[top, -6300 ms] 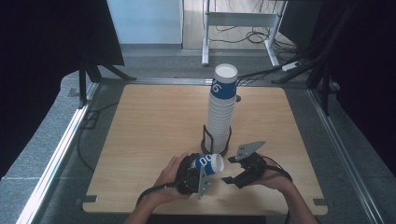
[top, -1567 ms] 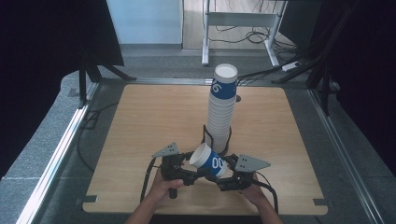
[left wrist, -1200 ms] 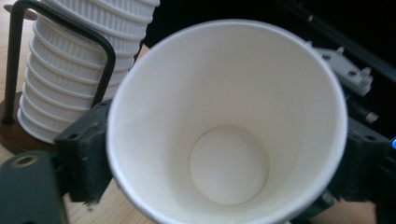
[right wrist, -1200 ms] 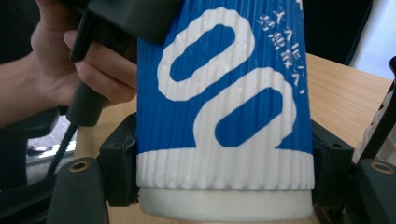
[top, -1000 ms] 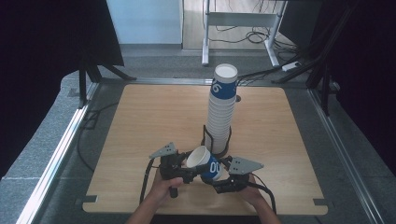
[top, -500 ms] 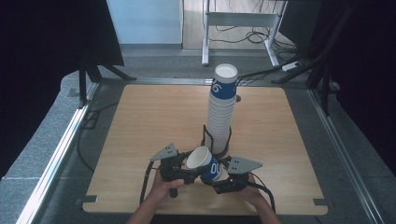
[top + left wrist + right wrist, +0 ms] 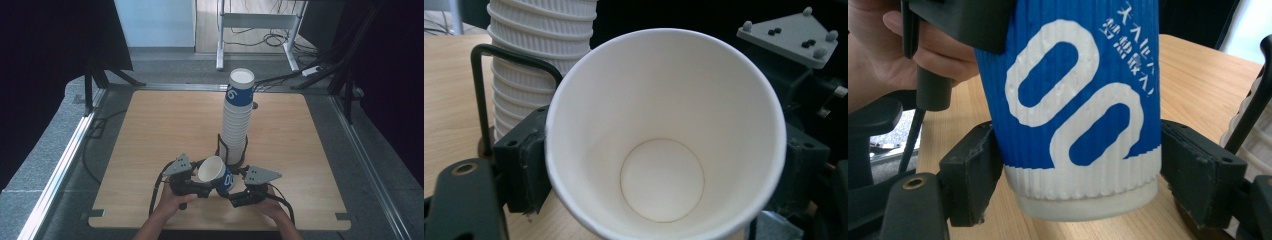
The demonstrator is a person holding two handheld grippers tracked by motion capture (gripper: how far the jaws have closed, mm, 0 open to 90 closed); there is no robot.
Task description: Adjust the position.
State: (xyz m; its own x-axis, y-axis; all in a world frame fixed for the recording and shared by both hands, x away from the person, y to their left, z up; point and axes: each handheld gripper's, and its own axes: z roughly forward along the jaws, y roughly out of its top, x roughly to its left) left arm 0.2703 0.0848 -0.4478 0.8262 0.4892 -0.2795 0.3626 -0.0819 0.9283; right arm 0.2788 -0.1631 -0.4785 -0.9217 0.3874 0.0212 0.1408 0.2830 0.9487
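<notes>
Both grippers hold one paper cup point(image 7: 216, 173) between them, low over the near edge of the worktop point(image 7: 150, 130). Your left gripper point(image 7: 197, 184) has its jaws pressed on the cup just below the rim, mouth facing its camera; your right gripper point(image 7: 235, 192) clamps the ribbed wall near the base, where the blue print ends.

If you mean to pass the cup across or add it to the stack, I'd keep one grip firm and ease the other off gently, since the thin wall will likely buckle under a double squeeze or a twist.

Just beyond stands the tall stack of cups point(image 7: 236, 120) in a black wire holder point(image 7: 220, 145), close behind the held cup. Lift clear of that wire loop, and come down straight so the stack does not tip. Farther back, cables and desk legs lie off the worktop.
</notes>
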